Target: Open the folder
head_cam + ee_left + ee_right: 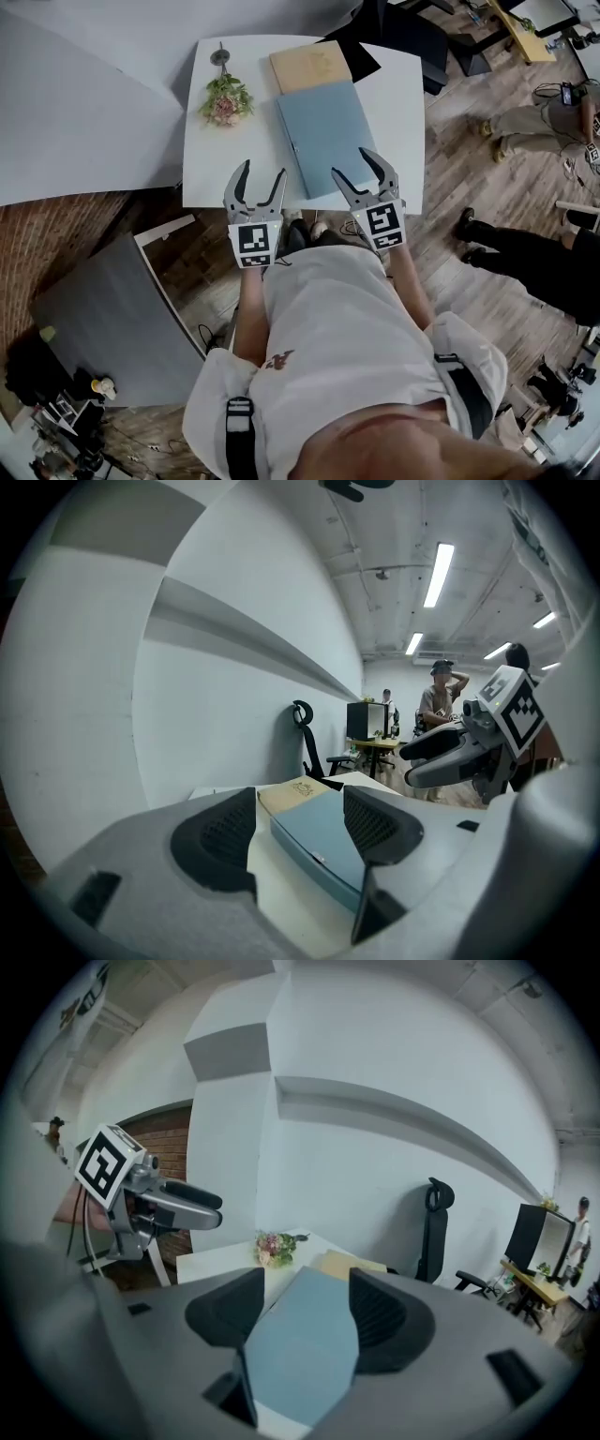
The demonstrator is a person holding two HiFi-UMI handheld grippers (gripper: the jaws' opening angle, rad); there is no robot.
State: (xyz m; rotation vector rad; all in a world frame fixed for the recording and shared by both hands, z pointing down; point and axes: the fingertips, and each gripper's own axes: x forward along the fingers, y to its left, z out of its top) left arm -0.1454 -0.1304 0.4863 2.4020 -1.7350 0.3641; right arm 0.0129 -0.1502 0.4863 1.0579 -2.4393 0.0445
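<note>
A closed blue folder (328,131) lies flat on the white table (216,169), with its near edge by the table's front. Its back end overlaps a tan cardboard folder (309,66). My left gripper (262,174) hovers open over the table's front edge, just left of the blue folder (319,841). My right gripper (353,165) hangs open above the folder's near right corner. In the left gripper view the left gripper (298,832) has only the folder's long edge ahead of it. In the right gripper view the blue folder (300,1344) fills the gap of the right gripper (300,1321), untouched.
A small dried flower bouquet (225,98) lies at the table's left rear. Grey panels (103,319) lean on the floor at the left. People (548,258) stand or sit on the wood floor at the right. An office chair (433,1227) and a desk (375,747) stand beyond the table.
</note>
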